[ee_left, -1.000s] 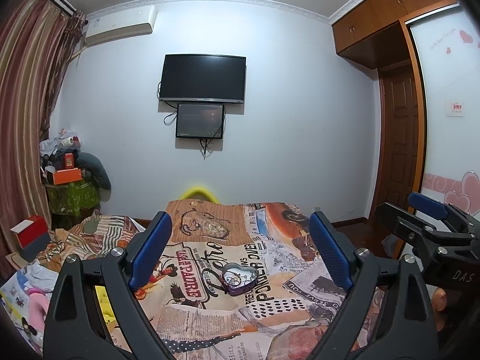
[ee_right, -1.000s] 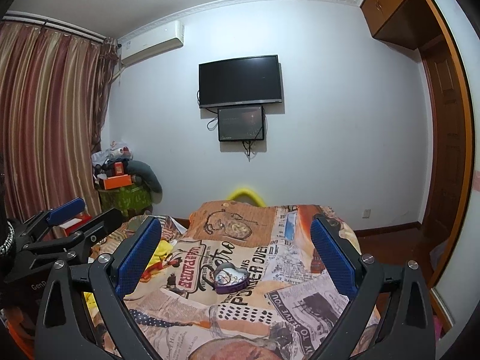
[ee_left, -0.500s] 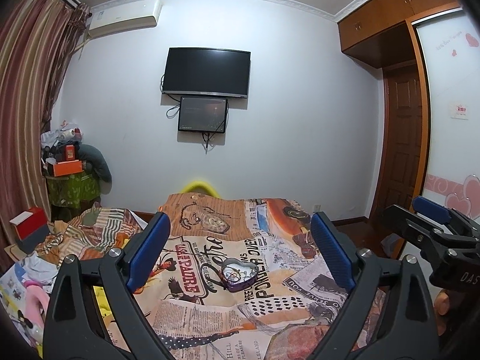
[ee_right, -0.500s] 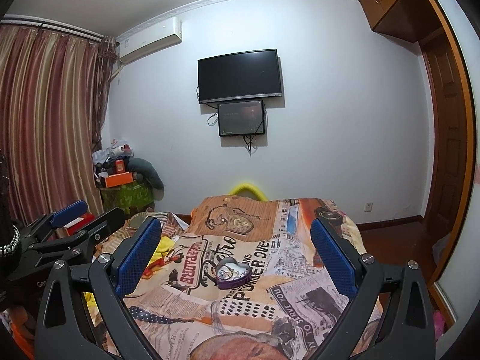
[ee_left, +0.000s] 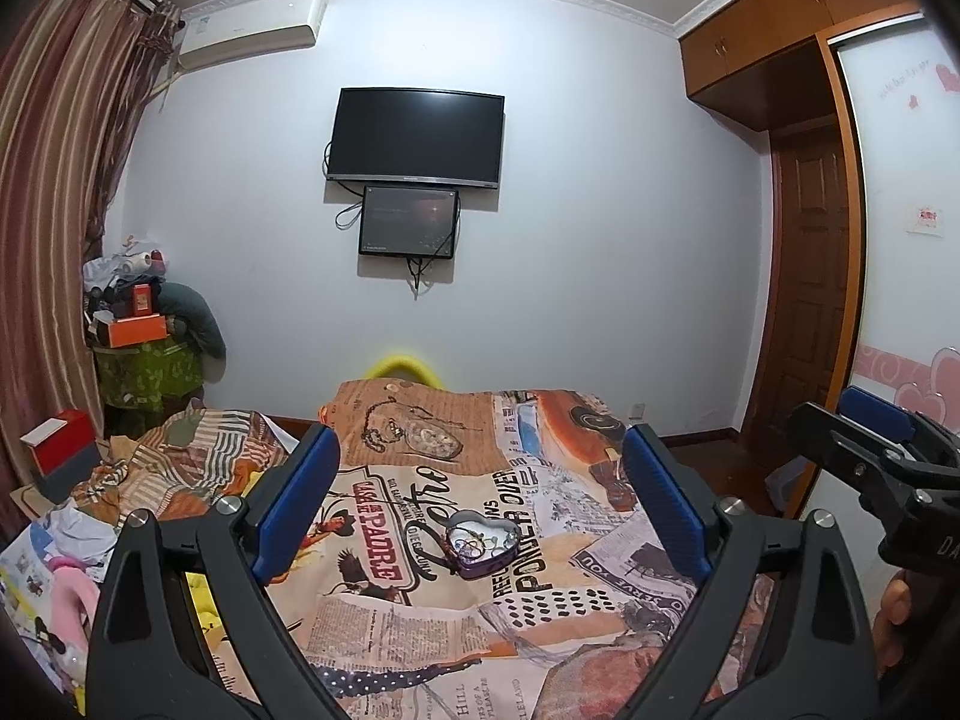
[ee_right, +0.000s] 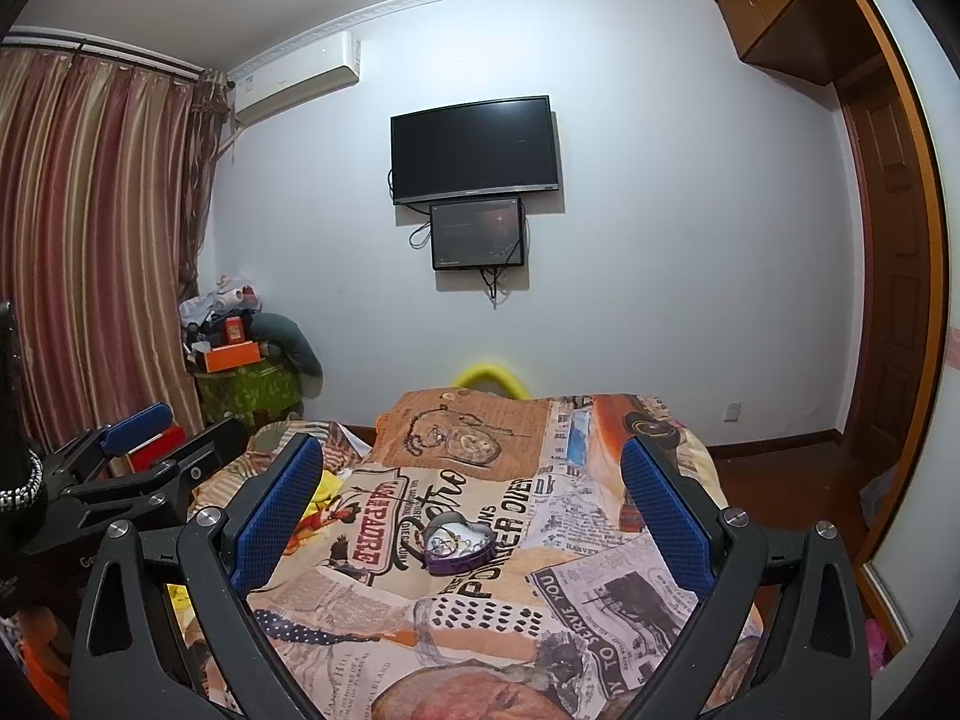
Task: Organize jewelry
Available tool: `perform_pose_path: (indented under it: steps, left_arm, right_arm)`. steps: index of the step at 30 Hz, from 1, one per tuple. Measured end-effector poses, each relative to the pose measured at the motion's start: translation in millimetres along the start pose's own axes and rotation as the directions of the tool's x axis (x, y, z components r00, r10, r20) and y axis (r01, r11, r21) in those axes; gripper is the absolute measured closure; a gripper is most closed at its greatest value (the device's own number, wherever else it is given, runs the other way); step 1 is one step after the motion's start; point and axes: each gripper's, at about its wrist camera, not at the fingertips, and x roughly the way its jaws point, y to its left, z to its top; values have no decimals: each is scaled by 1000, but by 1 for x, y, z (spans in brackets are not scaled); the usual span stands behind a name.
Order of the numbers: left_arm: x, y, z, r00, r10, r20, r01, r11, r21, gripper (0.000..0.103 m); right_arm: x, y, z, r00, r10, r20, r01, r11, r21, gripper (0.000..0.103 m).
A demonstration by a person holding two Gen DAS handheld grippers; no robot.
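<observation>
Heart tin (ee_left: 482, 547) glossy purple metal; bedspread (ee_left: 420, 618) matt printed cloth; jaws' blue pads (ee_right: 273, 516) textured rubber.

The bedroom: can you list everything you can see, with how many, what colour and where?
tin: 1, purple, heart-shaped, open, mid-bed, jewelry inside
bedspread: 1, orange and cream newsprint pattern, over the bed
TV: 1, black, on far wall
small screen: 1, black, just under the TV
air conditioner: 1, white, top left of the wall
curtains: striped red-brown, left side
orange box: 1, on the cluttered green stand, left corner
door: 1, brown wood, right
yellow ring: 1, behind the bed's far end
left tool: black with blue pads, open, above the bed
right tool: same colours, open, above the bed
</observation>
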Motion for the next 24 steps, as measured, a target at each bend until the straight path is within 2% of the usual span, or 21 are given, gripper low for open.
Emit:
perform_pose_path:
  steps: [24]
  left_arm:
    - [2,2,-2,999,-39,-15,39,999,7,8]
  right_arm:
    - [1,-1,1,1000,-8,-6,8,1000,2,4]
